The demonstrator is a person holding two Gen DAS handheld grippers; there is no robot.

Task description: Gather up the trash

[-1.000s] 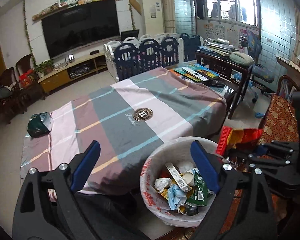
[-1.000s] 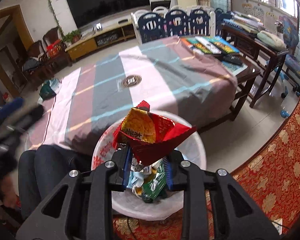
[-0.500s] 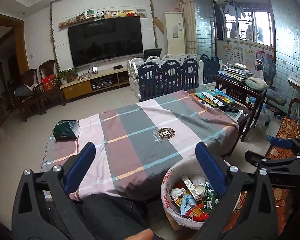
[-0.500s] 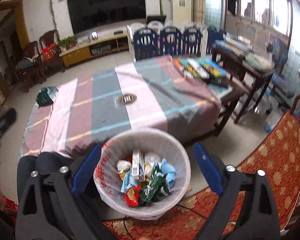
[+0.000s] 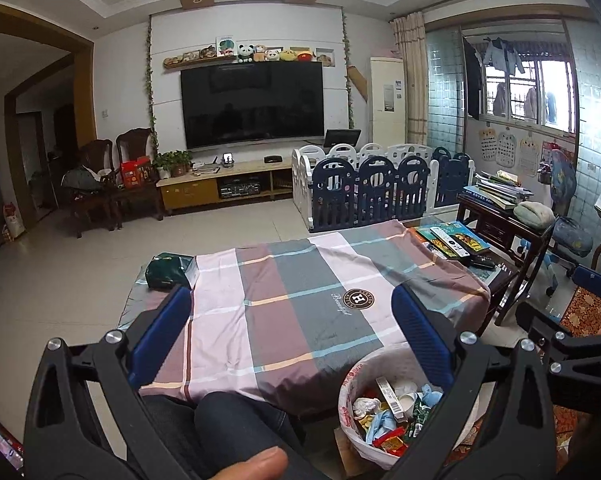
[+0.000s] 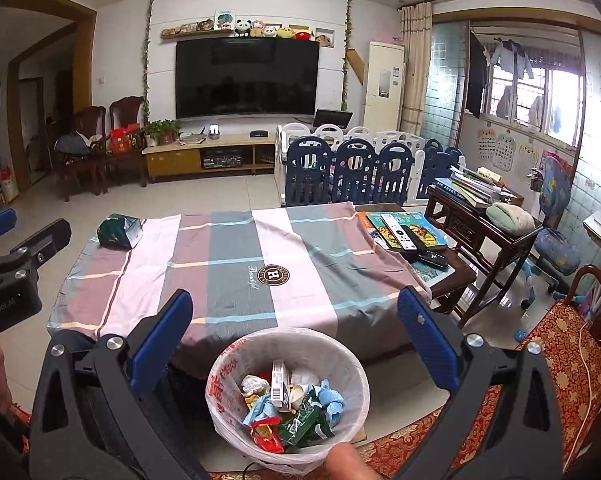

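Note:
A white-lined trash bin (image 6: 228,364) stands on the floor in front of the table, full of wrappers and crumpled paper, with a red snack bag (image 6: 266,434) on top. It also shows in the left wrist view (image 5: 350,384). My right gripper (image 6: 294,328) is open and empty above the bin. My left gripper (image 5: 290,322) is open and empty, raised over the near table edge, left of the bin. A dark green packet (image 6: 116,232) lies on the far left corner of the striped tablecloth (image 6: 228,252); it also shows in the left wrist view (image 5: 166,270).
Books and remote controls (image 6: 404,232) lie at the table's right end. A side table with books (image 6: 476,196), a blue chair (image 6: 556,216), a playpen fence (image 6: 348,172) and a TV cabinet (image 6: 204,156) stand beyond. A red patterned seat (image 6: 556,360) is at right.
My right gripper opened and dropped the red snack bag into the bin. Both grippers then lifted and tilted up, so the room beyond the table came into view.

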